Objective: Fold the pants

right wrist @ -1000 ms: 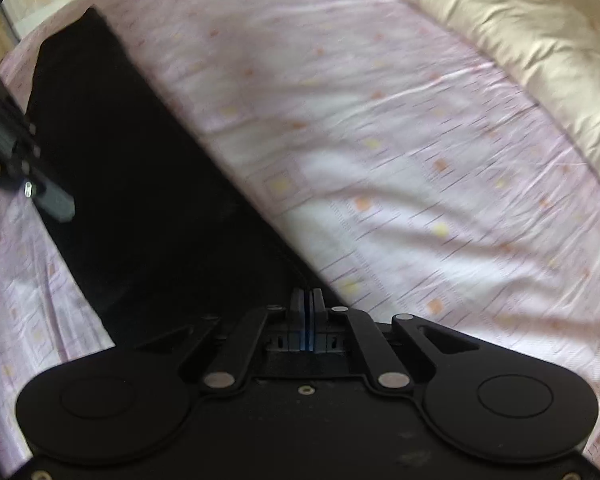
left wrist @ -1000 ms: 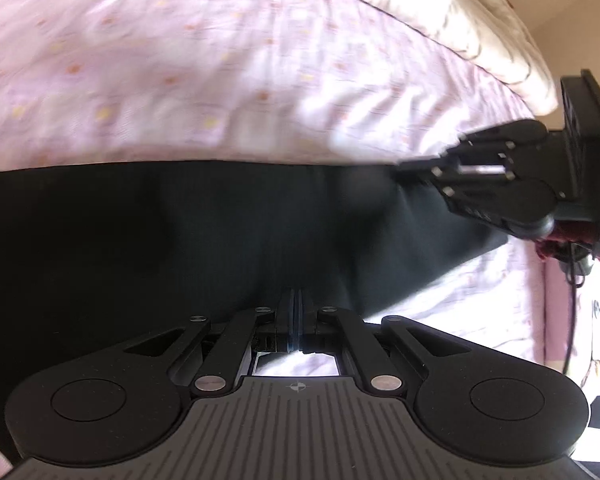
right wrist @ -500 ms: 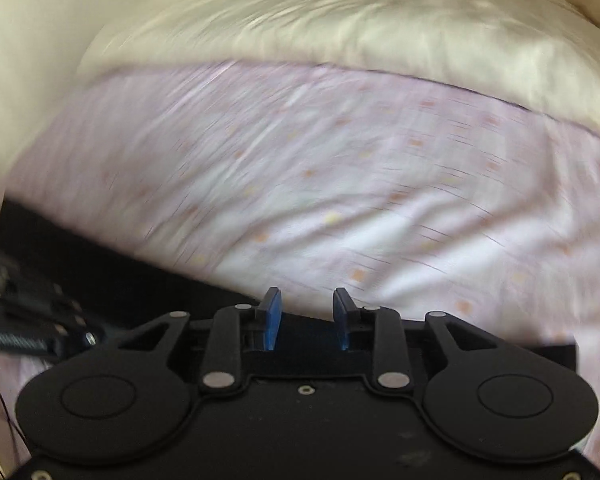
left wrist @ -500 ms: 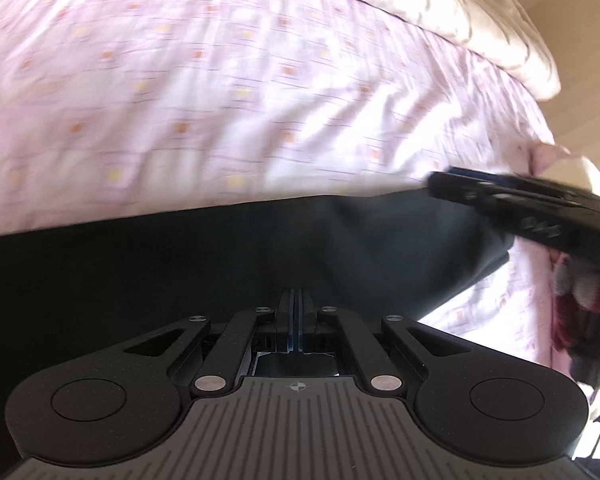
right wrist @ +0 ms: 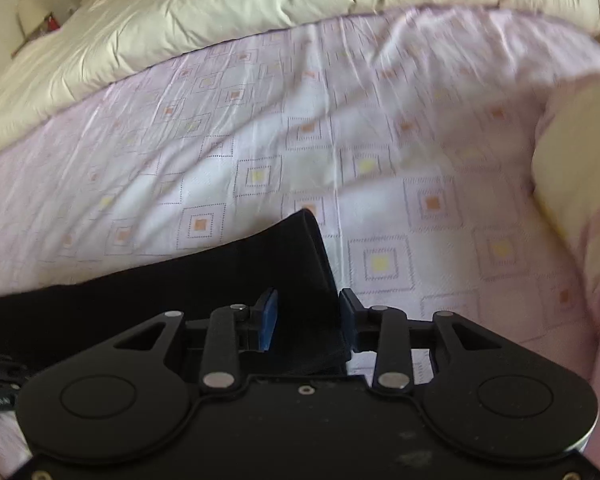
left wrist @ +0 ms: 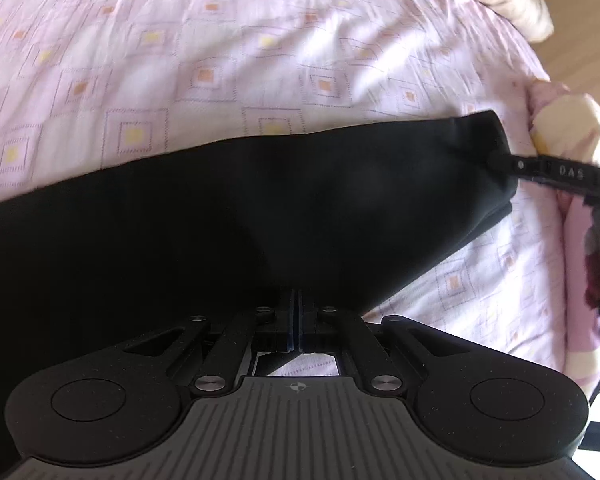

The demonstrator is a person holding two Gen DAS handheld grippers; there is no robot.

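A pink sheet (left wrist: 260, 60) patterned with squares covers the bed, a cream quilt (right wrist: 220, 4) at its far edge. Black pants (left wrist: 220, 216) lie across the sheet. The left gripper (left wrist: 295, 308) is clamped on their near edge. The right gripper (right wrist: 308, 316) is opening, jaws apart around the pants' end. It reads "DAS" in the left view.

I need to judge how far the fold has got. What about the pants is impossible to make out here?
- Left wrist view: black pants run off the left edge; full length unseen.
- Left gripper: its body hides the cloth at its shut tips.
- Right wrist view: right gripper, jaws opening, covers the hem's near edge.
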